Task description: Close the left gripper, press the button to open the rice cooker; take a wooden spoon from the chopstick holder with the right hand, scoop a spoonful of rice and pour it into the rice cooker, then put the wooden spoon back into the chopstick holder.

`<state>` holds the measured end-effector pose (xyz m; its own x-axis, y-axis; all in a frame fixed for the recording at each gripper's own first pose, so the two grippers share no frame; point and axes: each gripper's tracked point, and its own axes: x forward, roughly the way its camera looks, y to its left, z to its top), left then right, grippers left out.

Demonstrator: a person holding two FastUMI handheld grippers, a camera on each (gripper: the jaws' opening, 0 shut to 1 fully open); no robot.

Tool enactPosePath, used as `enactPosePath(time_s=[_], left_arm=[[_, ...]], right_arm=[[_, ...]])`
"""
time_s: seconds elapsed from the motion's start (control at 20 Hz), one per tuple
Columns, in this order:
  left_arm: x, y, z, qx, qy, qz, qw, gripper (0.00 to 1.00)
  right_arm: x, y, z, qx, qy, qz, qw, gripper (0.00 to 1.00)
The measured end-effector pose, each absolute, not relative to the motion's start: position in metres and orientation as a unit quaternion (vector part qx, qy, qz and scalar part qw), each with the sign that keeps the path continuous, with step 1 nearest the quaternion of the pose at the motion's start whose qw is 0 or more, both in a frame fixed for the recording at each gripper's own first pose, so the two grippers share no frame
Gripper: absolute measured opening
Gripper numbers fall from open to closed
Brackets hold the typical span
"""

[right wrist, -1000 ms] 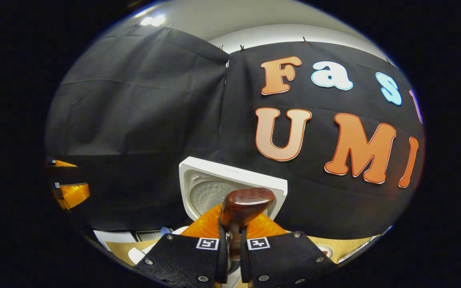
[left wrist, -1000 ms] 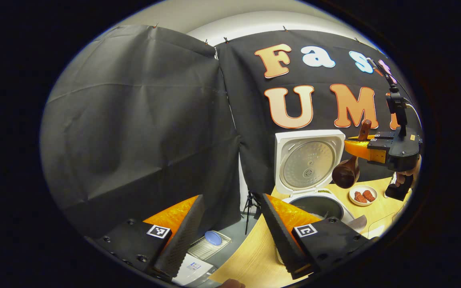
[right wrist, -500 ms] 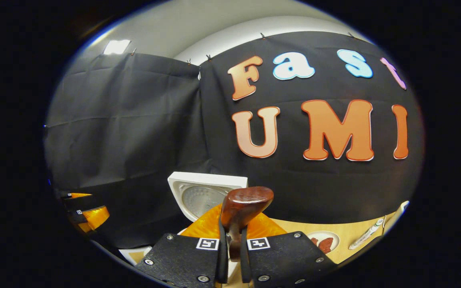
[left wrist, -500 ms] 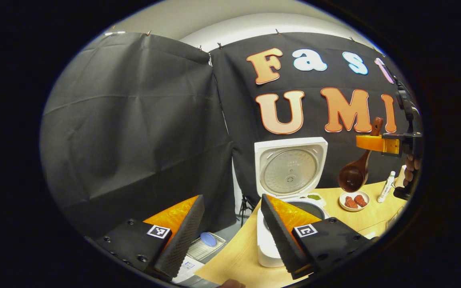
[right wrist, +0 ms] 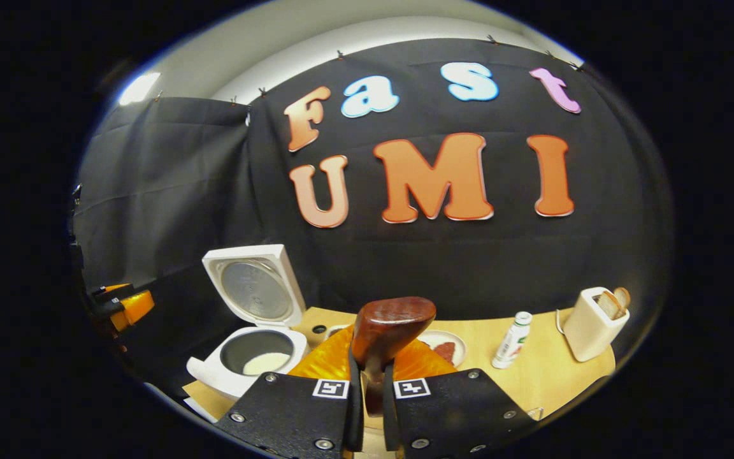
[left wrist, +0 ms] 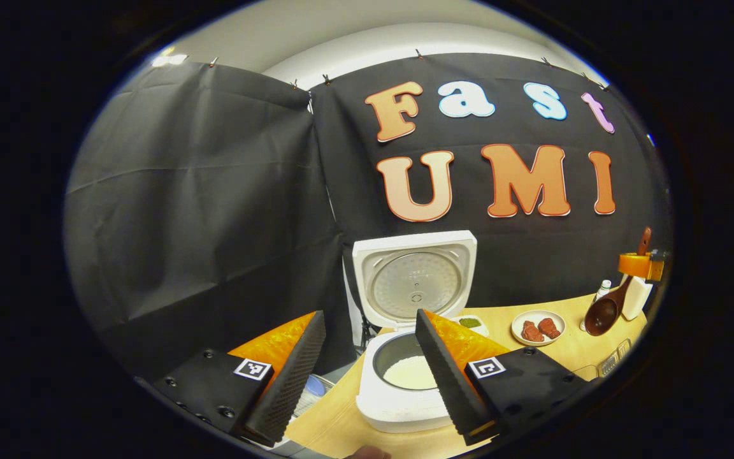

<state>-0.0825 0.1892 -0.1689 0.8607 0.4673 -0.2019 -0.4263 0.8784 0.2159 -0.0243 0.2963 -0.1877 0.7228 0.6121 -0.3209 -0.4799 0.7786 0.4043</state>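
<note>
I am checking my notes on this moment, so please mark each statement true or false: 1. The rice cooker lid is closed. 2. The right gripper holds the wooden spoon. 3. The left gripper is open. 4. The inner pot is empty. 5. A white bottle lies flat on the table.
1. False: the rice cooker lid stands open.
2. True: the right gripper is shut on the wooden spoon.
3. True: the left gripper is open, holding nothing.
4. False: the inner pot holds white rice.
5. False: the white bottle stands upright.
</note>
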Motion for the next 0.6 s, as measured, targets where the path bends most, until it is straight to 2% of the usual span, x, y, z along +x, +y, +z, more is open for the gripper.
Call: enactPosePath(time_s=[0.15, 0.2, 0.25, 0.35, 0.4, 0.6], left_arm=[[-0.071, 0.17, -0.168, 0.08, 0.124, 0.224, 0.963, 0.94], [-0.067, 0.163, -0.169, 0.078, 0.125, 0.221, 0.964, 0.99], [-0.064, 0.156, -0.17, 0.076, 0.126, 0.217, 0.965, 0.94], [-0.059, 0.145, -0.172, 0.074, 0.129, 0.212, 0.966, 0.99], [-0.056, 0.14, -0.171, 0.074, 0.13, 0.211, 0.966, 0.94], [-0.047, 0.118, -0.171, 0.078, 0.132, 0.202, 0.968, 0.94]], right_arm=[[-0.028, 0.242, -0.224, 0.152, 0.256, 0.252, 0.921, 0.12], [-0.03, 0.225, -0.236, 0.151, 0.265, 0.237, 0.923, 0.12], [-0.031, 0.209, -0.248, 0.149, 0.274, 0.22, 0.924, 0.12], [-0.033, 0.178, -0.267, 0.151, 0.288, 0.192, 0.926, 0.12], [-0.036, 0.16, -0.272, 0.154, 0.295, 0.179, 0.926, 0.11], [-0.038, 0.11, -0.306, 0.169, 0.316, 0.128, 0.925, 0.12]])
